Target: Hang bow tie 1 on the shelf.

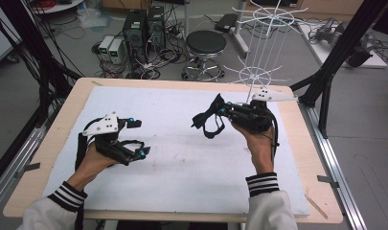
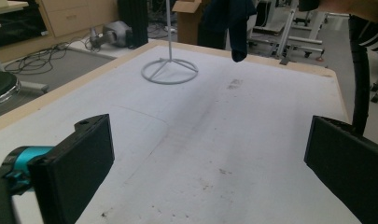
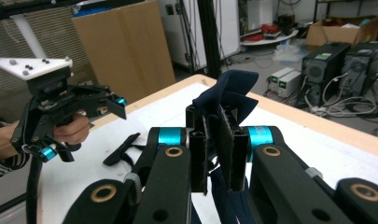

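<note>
Dark navy sock (image 1: 211, 119) pinched in the right tongs (image 1: 220, 111), clenched on its upper edge, hanging slack above the white worktop (image 1: 182, 163) with long axis drooping toward 7 o'clock. White wire rack (image 1: 266, 48) standing at about 1 o'clock from the sock, just behind the right hand, likely the destination. Left tongs (image 1: 139, 139) released, nothing between them, at 8 o'clock from the sock, well apart. No containers in sight.
</note>
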Motion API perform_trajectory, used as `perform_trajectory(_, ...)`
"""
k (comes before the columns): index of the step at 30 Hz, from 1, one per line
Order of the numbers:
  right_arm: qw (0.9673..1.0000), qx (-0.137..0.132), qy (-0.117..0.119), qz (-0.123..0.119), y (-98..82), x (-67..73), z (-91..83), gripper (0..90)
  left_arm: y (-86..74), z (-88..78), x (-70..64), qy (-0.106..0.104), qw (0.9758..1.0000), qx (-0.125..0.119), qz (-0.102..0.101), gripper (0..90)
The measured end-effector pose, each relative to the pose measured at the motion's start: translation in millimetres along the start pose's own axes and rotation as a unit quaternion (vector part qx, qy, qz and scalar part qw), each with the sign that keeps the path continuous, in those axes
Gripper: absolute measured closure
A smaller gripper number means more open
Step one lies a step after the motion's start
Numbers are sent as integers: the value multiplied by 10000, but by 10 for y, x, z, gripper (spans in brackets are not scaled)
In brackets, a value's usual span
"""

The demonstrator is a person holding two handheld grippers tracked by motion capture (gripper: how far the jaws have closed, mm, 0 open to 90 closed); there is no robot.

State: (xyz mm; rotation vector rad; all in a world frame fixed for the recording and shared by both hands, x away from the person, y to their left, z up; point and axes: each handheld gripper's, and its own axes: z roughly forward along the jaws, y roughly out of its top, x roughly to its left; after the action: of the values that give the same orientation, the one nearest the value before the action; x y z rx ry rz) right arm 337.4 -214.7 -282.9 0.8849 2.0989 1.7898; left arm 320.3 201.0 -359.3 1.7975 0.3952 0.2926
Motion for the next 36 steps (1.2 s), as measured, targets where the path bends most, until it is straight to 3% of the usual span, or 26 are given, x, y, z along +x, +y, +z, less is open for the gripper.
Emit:
perform_trajectory(14,9983,-340,-473,10,103,-137,-245,839,-127,-195,75,322,9993,-196,61,17)
perform_trajectory(25,9954,-504,-812,77,138,-300,-360,839,-159,-231,90,298,9993,-209,57,17)
perform_trajectory(36,9923,-557,-1092,161,168,-457,-448,839,-178,-293,114,405,9989,-213,77,17)
